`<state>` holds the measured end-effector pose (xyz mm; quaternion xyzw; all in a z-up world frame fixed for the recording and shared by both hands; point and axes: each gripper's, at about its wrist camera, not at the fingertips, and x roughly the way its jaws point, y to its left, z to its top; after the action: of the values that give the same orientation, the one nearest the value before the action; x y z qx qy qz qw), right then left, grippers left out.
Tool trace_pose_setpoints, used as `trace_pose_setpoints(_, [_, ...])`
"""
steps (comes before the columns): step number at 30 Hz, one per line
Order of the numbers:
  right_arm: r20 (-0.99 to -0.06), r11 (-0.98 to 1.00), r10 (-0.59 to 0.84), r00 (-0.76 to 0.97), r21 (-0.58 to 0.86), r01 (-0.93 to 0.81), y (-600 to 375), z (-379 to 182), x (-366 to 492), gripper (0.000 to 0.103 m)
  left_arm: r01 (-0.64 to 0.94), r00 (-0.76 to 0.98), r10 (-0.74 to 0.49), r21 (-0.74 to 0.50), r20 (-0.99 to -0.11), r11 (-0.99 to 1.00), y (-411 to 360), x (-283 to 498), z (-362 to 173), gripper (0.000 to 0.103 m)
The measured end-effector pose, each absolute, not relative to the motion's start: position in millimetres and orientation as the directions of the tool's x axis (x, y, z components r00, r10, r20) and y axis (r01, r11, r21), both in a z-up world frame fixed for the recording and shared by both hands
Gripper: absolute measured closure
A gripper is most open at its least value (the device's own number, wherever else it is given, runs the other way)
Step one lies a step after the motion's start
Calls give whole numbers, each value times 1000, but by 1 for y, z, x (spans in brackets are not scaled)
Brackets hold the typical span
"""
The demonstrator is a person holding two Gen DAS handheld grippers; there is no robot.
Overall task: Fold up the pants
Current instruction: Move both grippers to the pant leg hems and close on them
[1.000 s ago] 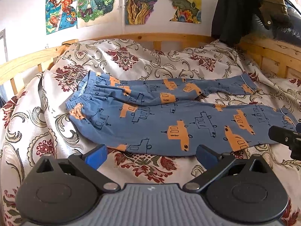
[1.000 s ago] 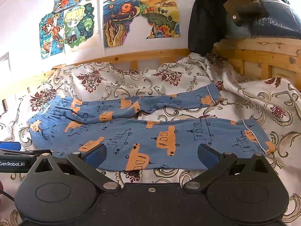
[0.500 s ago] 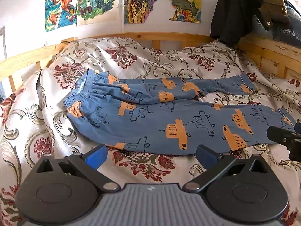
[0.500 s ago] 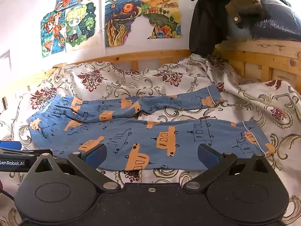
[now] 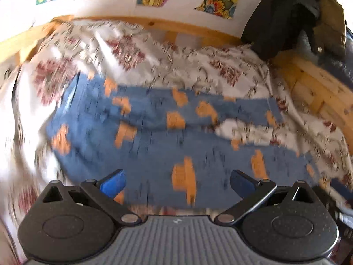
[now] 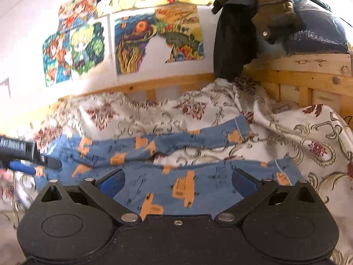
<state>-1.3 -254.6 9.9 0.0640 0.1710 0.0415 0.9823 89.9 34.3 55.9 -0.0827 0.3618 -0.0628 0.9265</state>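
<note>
Bright, even daylight filled both views, and the white wall (image 6: 176, 50) behind the bed was nearly washed out. The left wrist view was heavily smeared by motion: the pants (image 5: 167, 137) ahead of the left gripper (image 5: 176, 182) were streaked, though the gripper itself stayed sharp. The right wrist view was crisper, blurring only at its far left. Fisheye bending curved the wooden bed frame (image 6: 304, 75), and the corners went dark.

Blue pants (image 6: 167, 152) with orange print, flat, unfolded, legs spread apart, lying lengthwise on bed.
</note>
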Motion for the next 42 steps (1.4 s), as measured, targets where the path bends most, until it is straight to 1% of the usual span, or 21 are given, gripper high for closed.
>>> trace_pose_setpoints(3, [-324,980,99,941,197,-36,-274,12,13,1,65,732,-237,-282,-638,957,50,132,76,0])
trace_pose_setpoints(5, [-351,972,112,930,233,-29,-290,12,26,1,40,715,-239,-303,-657,952,59,168,81,0])
trace_pose_setpoints(7, [-390,967,177,904,239,-86,-308,17,52,0,31,723,-220,-288,-655,957,66,204,80,0])
trace_pose_setpoints(10, [-448,967,252,858,136,-213,-326,31,111,0,78,717,-170,-165,-676,983,66,271,72,0])
trace_pose_setpoints(12, [-525,949,292,800,58,-309,-330,40,174,1,148,713,-161,-78,-683,986,65,310,66,0])
trace_pose_setpoints(13, [-560,933,321,763,51,-356,-330,43,201,1,178,720,-149,-27,-678,984,62,324,63,0])
trace_pose_setpoints(15, [-588,876,412,696,46,-480,-325,44,266,1,258,714,-123,96,-689,961,52,355,53,0])
trace_pose_setpoints(17, [-639,843,403,655,-17,-537,-309,38,319,1,365,687,-133,181,-715,913,40,380,38,0])
trace_pose_setpoints(19, [-689,807,382,615,-75,-585,-292,28,369,7,463,674,-148,257,-724,848,30,393,22,0])
trace_pose_setpoints(20, [-709,787,372,600,-103,-609,-283,22,391,11,491,677,-138,304,-723,817,26,401,13,0])
trace_pose_setpoints(22, [-746,744,341,572,-157,-649,-268,7,426,14,507,666,-108,341,-738,792,27,416,-2,2])
trace_pose_setpoints(24, [-788,693,314,530,-191,-695,-257,-9,450,21,528,623,-102,321,-775,786,31,433,-16,11])
trace_pose_setpoints(26, [-820,658,278,500,-217,-721,-250,-22,468,25,548,560,-96,281,-823,788,37,448,-29,16])
trace_pose_setpoints(28, [-844,642,268,465,-203,-739,-248,-31,478,27,584,511,-112,248,-852,773,39,451,-38,19])
trace_pose_setpoints(31, [-848,650,287,444,-168,-741,-252,-39,484,31,630,513,-111,286,-851,722,33,442,-48,38])
trace_pose_setpoints(32, [-842,651,302,447,-160,-742,-254,-40,483,42,644,495,-124,267,-860,717,31,440,-49,57])
trace_pose_setpoints(33, [-833,655,313,456,-159,-739,-255,-40,481,58,652,476,-136,245,-869,718,30,440,-49,71])
trace_pose_setpoints(35, [-818,665,309,485,-179,-725,-257,-40,475,72,652,482,-116,267,-868,709,23,437,-50,78])
trace_pose_setpoints(37, [-805,667,306,509,-200,-717,-258,-40,468,77,653,493,-97,293,-865,698,16,435,-51,87])
trace_pose_setpoints(39, [-794,673,289,535,-229,-703,-255,-39,466,89,618,503,-78,296,-861,729,12,437,-51,98])
trace_pose_setpoints(42, [-779,700,279,562,-236,-674,-257,-40,466,97,547,525,-49,293,-850,784,8,441,-50,100])
